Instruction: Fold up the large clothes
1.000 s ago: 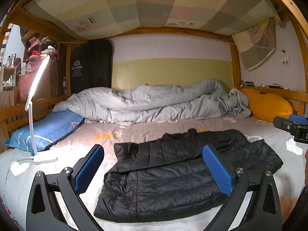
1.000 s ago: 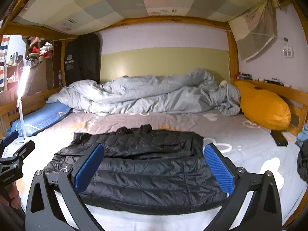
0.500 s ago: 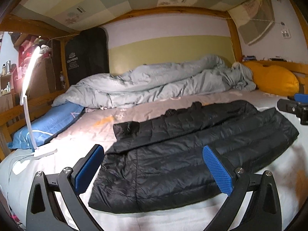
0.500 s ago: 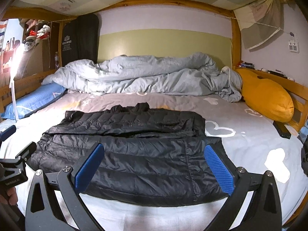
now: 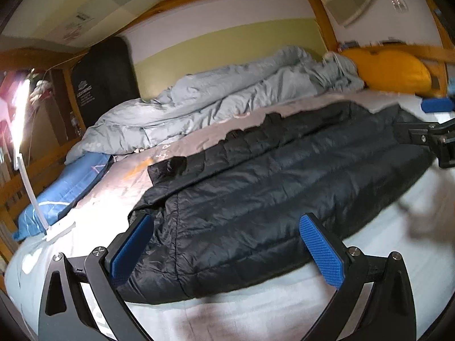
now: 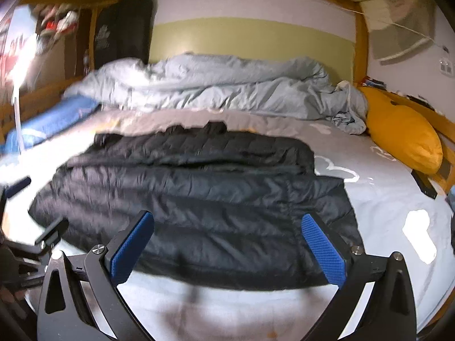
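A black quilted puffer jacket lies spread flat on the bed sheet; it also shows in the right wrist view. My left gripper is open and empty, low over the jacket's near left corner. My right gripper is open and empty, low over the jacket's near hem. The right gripper also shows at the right edge of the left wrist view. The left gripper shows at the left edge of the right wrist view.
A rumpled grey duvet lies behind the jacket. A yellow pillow and a dark flat object are at the right. A blue pillow and a lit white lamp are at the left. Wooden rails enclose the bed.
Both grippers have moved forward and down towards the jacket's near edge, which now fills more of each view. The left view has tilted. Both stay open.
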A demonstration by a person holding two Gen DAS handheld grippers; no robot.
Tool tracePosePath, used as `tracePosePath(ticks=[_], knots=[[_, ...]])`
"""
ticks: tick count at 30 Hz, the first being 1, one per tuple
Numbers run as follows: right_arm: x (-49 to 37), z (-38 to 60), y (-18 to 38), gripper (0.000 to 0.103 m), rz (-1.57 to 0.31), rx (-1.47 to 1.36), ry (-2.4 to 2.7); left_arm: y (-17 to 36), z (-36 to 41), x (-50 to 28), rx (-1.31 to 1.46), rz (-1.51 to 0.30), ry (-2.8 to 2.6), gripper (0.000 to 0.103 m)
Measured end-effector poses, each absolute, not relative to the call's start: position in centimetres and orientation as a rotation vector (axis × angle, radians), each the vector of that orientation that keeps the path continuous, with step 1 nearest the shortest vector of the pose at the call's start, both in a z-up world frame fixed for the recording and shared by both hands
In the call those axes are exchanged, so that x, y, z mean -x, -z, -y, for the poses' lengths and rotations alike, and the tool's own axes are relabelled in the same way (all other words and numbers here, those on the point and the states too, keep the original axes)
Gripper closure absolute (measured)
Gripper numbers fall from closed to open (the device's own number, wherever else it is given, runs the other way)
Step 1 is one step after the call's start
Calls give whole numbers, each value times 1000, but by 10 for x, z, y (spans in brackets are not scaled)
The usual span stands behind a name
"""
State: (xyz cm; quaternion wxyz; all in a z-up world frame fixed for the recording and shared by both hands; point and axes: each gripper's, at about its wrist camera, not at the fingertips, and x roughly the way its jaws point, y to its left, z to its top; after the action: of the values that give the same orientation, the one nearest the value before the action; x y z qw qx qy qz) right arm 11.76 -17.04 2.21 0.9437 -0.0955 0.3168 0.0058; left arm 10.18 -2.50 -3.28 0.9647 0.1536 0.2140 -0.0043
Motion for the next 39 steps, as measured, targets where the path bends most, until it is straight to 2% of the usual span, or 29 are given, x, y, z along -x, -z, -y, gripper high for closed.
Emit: tracePosePath(ticks=[12, 17, 27, 29, 31, 36, 38, 39], knots=[[-127, 143, 30, 0, -844, 402, -96, 75, 29, -126, -409, -618, 43, 0], [-126, 133, 52, 0, -862, 546, -46, 83, 30, -129, -431, -629, 26, 0], [-148, 186, 43, 0, -860, 453, 167, 77, -20, -157, -335, -628, -126, 0], [-151, 199, 39, 0, -860, 434, 200, 72, -29, -158, -299, -622, -121, 4], [-154, 209, 35, 0, -857, 426, 233, 69, -39, -159, -246, -630, -108, 23], [-155, 233, 21, 0, -830, 388, 300, 64, -55, -162, -233, -611, -175, 23], [-157, 242, 16, 6, -833, 330, 291, 63, -65, -162, -187, -620, -180, 23], [-157, 245, 15, 12, -837, 296, 271, 62, -68, -162, -178, -619, -181, 25]])
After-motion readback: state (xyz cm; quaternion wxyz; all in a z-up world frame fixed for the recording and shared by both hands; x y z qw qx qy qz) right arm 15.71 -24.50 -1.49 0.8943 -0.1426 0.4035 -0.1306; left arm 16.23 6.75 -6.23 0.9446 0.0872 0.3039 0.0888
